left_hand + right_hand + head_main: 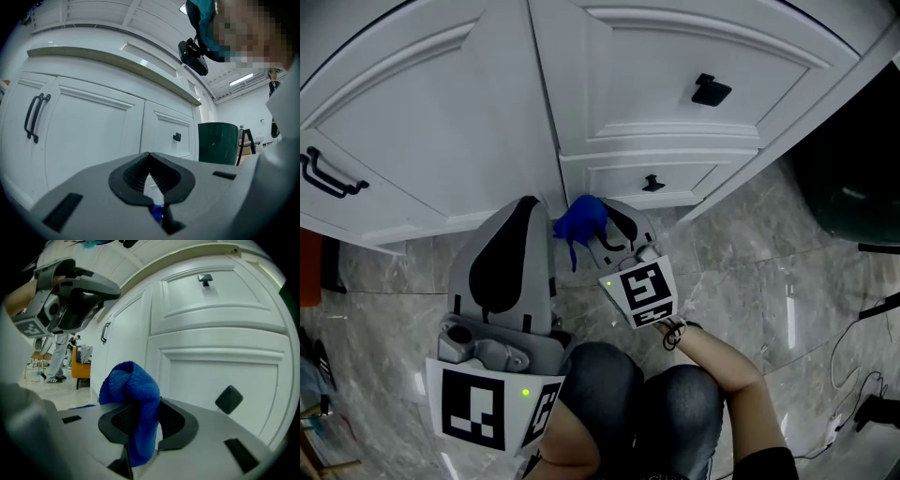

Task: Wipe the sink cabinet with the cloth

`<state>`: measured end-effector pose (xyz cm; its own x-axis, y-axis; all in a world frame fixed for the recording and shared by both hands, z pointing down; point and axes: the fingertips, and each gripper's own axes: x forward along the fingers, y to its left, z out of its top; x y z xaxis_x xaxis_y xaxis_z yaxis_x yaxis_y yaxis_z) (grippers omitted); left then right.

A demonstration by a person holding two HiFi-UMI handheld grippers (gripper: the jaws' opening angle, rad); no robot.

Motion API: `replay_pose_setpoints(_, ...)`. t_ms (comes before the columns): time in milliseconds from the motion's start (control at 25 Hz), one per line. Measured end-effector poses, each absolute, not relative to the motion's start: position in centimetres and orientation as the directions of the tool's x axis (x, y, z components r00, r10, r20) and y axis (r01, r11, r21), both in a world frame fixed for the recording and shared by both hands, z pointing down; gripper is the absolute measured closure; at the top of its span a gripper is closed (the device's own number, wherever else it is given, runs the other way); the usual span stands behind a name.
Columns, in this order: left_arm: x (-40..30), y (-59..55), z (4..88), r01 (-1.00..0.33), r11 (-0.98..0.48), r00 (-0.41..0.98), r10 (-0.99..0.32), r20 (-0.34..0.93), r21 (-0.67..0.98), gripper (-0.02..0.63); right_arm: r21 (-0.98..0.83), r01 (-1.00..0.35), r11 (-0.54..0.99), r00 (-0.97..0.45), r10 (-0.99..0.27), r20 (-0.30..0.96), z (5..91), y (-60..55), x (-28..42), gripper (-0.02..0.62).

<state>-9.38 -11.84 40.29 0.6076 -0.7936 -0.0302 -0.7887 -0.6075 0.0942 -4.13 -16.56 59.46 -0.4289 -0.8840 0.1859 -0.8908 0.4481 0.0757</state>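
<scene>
The sink cabinet stood white and panelled, all of its fronts shut. A black bar handle sat on its left door, a square black knob on its right door and a smaller knob on the low panel beneath.

The blue cloth hung at the foot of the cabinet, just beside the seam between the two doors. The right gripper had its jaws closed on it, and the right gripper view showed the cloth bunched above the pads and trailing down between them. The left gripper hung just left of the cloth, pointing at the cabinet's left door. In its own view the jaws met at the tips with nothing held.

The person's knees were bent close in front of the cabinet. A dark green container stood off the cabinet's right corner, with black cables lying beyond it. Something orange showed at the far left, below the cabinet's base.

The left door's panel lay flat and bare from the bar handle across to the seam. To the right of the seam, the knobs and raised mouldings broke the surface.

The floor was glossy grey marble-patterned tile that ran up to the cabinet's plinth.
</scene>
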Motion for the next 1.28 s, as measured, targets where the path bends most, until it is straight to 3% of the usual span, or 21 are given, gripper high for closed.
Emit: replay_pose_setpoints(1280, -7.6, -12.2, 40.9, -0.769, -0.633, 0.635, -0.773, -0.015, 0.084, 0.606, 0.139, -0.933, 0.333, -0.301, -0.931, 0.208, 62.2, -18.1, 0.4, 0.482)
